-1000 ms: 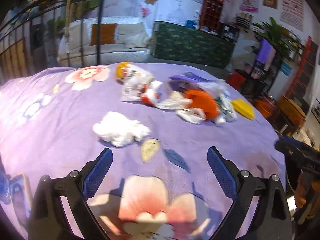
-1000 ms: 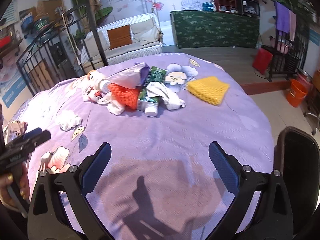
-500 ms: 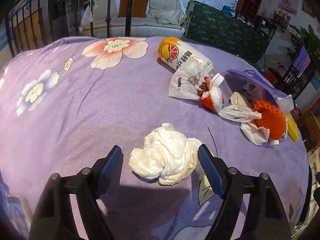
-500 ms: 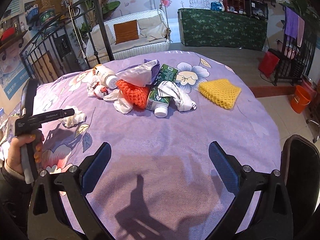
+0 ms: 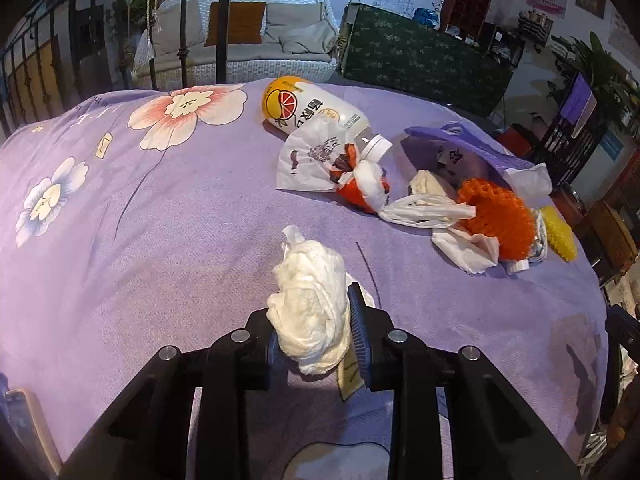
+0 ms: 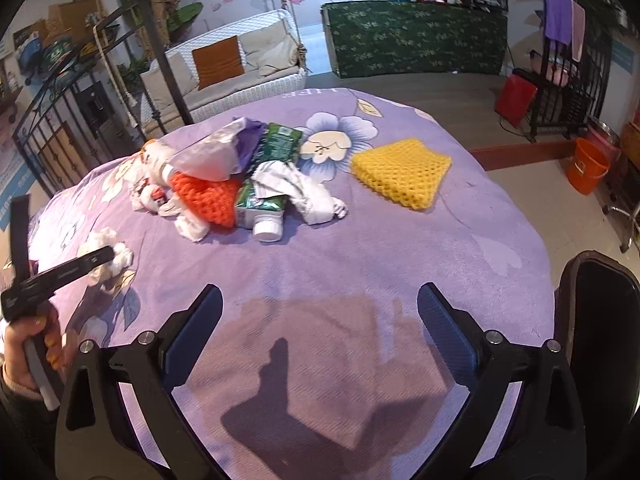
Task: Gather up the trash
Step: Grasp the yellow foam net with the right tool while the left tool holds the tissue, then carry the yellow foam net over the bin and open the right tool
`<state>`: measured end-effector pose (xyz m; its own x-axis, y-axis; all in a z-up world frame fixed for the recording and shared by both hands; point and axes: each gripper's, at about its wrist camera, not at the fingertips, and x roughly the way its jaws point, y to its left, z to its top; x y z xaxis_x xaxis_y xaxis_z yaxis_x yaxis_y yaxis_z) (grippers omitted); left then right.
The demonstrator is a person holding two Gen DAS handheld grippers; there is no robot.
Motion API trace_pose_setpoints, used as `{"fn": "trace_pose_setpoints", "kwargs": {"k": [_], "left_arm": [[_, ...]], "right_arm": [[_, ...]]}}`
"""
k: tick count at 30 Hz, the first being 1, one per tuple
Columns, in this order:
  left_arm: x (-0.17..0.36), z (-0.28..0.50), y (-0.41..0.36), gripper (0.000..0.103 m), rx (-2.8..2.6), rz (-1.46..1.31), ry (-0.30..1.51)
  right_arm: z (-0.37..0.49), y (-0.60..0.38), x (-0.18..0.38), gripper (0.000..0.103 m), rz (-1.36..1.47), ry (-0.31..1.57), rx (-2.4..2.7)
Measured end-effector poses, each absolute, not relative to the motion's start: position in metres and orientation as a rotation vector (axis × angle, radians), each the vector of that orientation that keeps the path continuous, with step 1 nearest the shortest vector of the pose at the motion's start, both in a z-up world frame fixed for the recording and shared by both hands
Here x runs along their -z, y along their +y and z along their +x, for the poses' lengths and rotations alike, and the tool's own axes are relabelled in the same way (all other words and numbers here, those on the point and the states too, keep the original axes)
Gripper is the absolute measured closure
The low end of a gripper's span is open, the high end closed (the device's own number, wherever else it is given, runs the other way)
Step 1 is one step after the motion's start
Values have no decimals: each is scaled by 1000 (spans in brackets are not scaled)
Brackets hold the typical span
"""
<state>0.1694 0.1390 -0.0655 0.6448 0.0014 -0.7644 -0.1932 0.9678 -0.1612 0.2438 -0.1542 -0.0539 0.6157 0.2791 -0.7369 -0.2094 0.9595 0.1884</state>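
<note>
Trash collection looks barely begun: nearly everything to be gathered lies on the worktop (image 6: 400, 264) with its purple flowered cloth. The left tongs (image 5: 316, 328) have just been closing and are now clenched on a crumpled white tissue wad (image 5: 312, 304), which bulges out between the blue pads at the near edge of the worktop; whether the wad has left the cloth is hard to judge from either view. The right tongs (image 6: 320, 320) stand spread wide with nothing between them, hovering over a bare patch of cloth. Farther back the main heap is untouched: a juice bottle (image 5: 316, 108) lying on its side, a printed white wrapper (image 5: 316, 160) against it, a knotted white plastic bag (image 5: 428, 212), an orange foam net (image 5: 496, 216), a purple bag (image 5: 476, 156), a green carton (image 6: 268, 176) with a white cap, and, a little apart on the right, a yellow foam net (image 6: 404, 172). No bin for the trash can be made out with certainty, though a dark rounded rim (image 6: 596, 320) at the right edge of the right wrist view may be one. My reading is that the first pick is in hand, with the carry, the drop and the whole heap left to do.
</note>
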Motion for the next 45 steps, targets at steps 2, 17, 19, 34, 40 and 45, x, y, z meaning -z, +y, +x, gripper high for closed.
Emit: {"fn": "trace_pose_setpoints", "kwargs": {"k": [2, 17, 19, 34, 40, 45], "left_arm": [[58, 165, 128, 74, -89, -245, 846], [51, 144, 77, 74, 47, -250, 828], [50, 141, 71, 74, 56, -248, 826], [57, 132, 44, 74, 111, -238, 849], [50, 125, 36, 74, 132, -235, 834], [44, 119, 23, 74, 161, -227, 821]], "right_arm": [[255, -163, 56, 7, 115, 877, -266], [364, -185, 75, 13, 142, 965, -126], [376, -180, 75, 15, 102, 959, -112], [387, -190, 89, 85, 143, 1007, -128], [349, -204, 71, 85, 182, 946, -148], [305, -216, 48, 85, 188, 872, -155]]}}
